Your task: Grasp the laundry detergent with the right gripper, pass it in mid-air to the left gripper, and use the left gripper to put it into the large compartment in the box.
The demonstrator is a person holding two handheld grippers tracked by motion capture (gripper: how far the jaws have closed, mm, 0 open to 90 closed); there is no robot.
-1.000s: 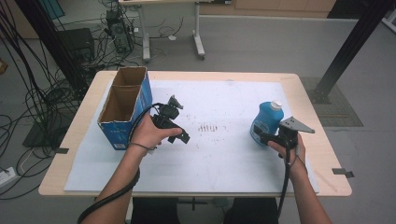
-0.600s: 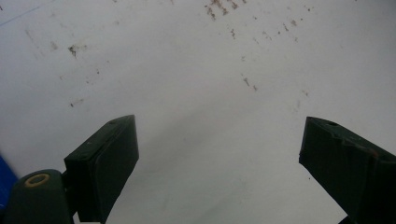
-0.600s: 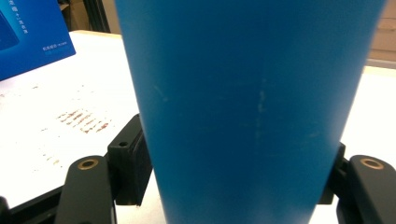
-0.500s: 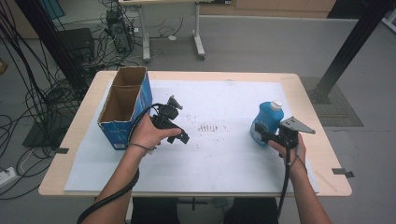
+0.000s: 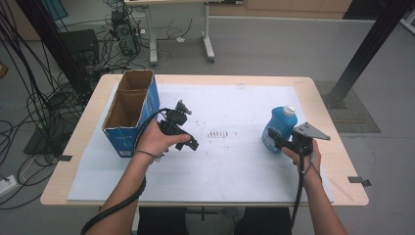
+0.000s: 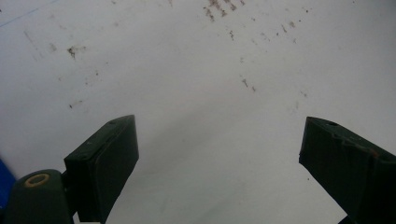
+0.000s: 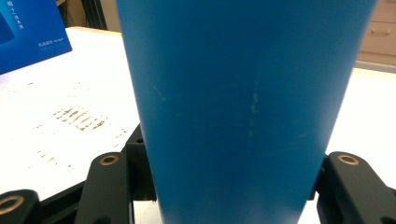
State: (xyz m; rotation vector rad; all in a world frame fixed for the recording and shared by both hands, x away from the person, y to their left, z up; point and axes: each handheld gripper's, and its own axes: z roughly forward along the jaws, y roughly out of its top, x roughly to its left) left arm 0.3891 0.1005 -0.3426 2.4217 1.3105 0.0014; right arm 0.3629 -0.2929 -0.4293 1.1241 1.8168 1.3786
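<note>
In the high view a blue bottle with a white cap stands upright at the right of the frame, on the white sheet that covers the tabletop. The right tool is just below and right of the bottle in that view, held low in the person's right hand. Its jaws have just been closing, with the bottle between them, and now they press on the bottle's lower part from both sides. In the right gripper view the blue bottle rises from the bottom middle of the frame, and a black jaw sits tight against it at the lower left and at the lower right. The left tool is near the middle left of the high view, held in the left hand above the white sheet. Its jaws stand wide apart and hold nothing. In the left gripper view the two black jaws rise at the lower left and lower right, and between them is just the white sheet with small brown specks. A blue cardboard box with an open top stands at the left of the high view, just beside the left hand. Some brown marks lie on the sheet between the two tools.
</note>
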